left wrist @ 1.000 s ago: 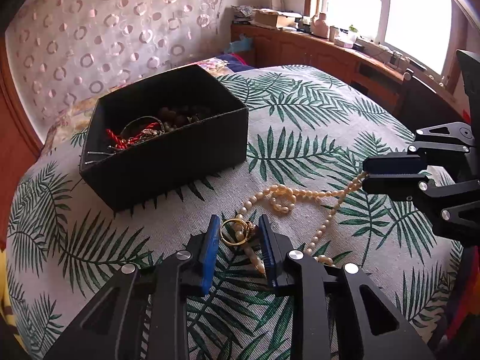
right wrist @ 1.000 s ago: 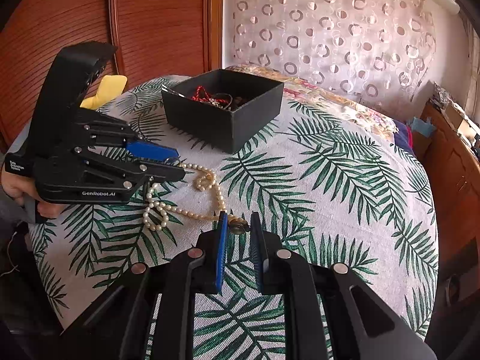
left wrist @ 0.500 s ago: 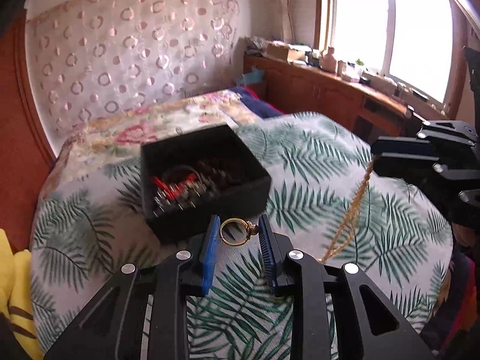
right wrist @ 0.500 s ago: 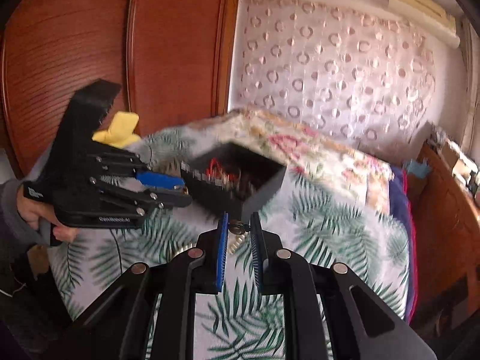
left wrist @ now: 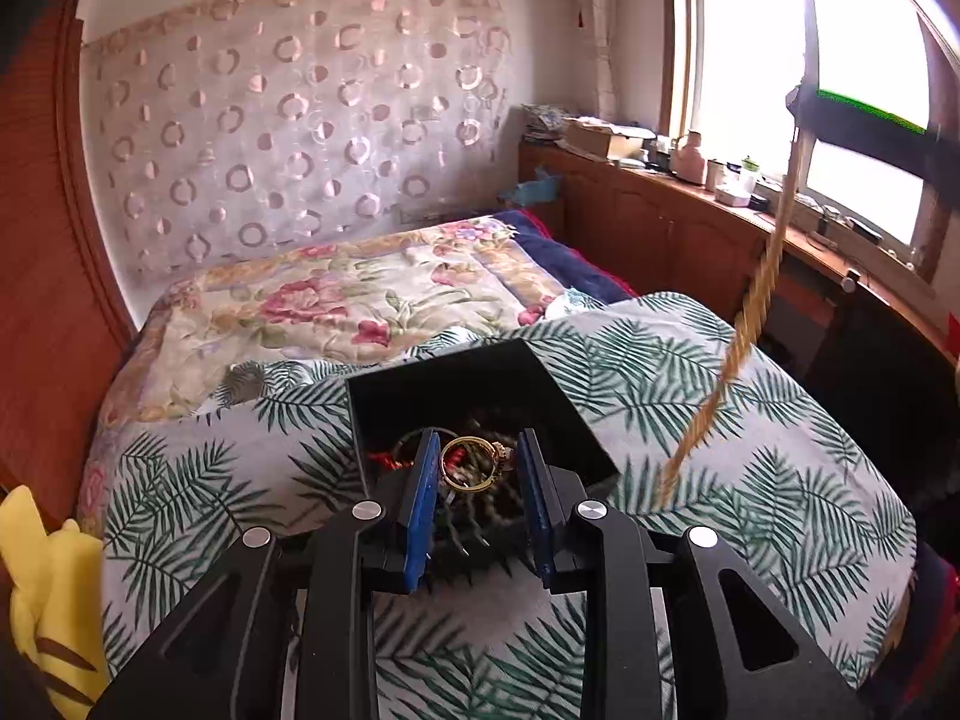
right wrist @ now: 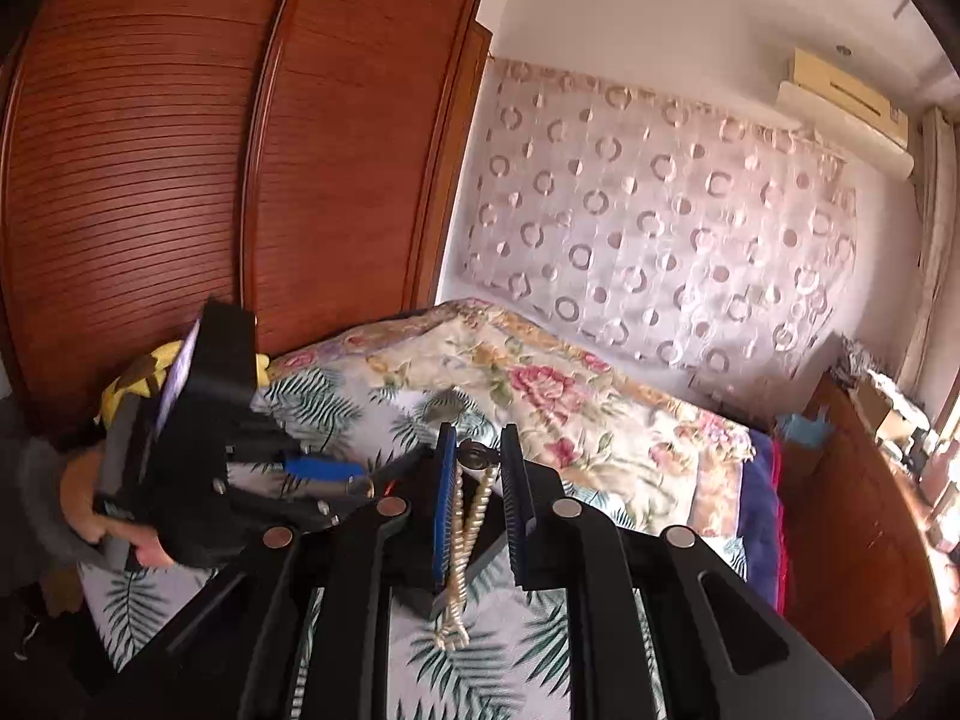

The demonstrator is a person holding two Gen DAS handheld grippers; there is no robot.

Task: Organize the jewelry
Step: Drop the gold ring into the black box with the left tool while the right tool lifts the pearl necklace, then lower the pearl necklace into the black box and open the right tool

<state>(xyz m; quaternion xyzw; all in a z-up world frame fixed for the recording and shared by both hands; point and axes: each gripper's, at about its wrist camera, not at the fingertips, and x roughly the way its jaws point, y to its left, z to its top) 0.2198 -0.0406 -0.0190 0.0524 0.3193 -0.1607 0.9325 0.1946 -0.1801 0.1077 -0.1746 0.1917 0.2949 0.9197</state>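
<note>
My left gripper [left wrist: 474, 459] is shut on a gold ring [left wrist: 471, 462] and holds it just above the open black box [left wrist: 480, 372], which holds red and dark jewelry. My right gripper [right wrist: 477, 456] is shut on the clasp of a pearl necklace [right wrist: 465, 522], which hangs down in two strands between its fingers. In the left wrist view the necklace [left wrist: 738, 330] dangles blurred to the right of the box, under the raised right gripper [left wrist: 864, 132]. The left gripper also shows in the right wrist view [right wrist: 336, 474], low on the left.
The box sits on a palm-leaf cloth [left wrist: 750, 480] over a bed with a floral quilt [left wrist: 360, 294]. A yellow plush toy [left wrist: 48, 588] lies at the left edge. A wooden wardrobe [right wrist: 210, 150] stands on the left, a wooden cabinet [left wrist: 690, 222] under the window.
Both grippers have lifted off the cloth. The left has carried the ring over the box. The right has raised the necklace, which now hangs free.
</note>
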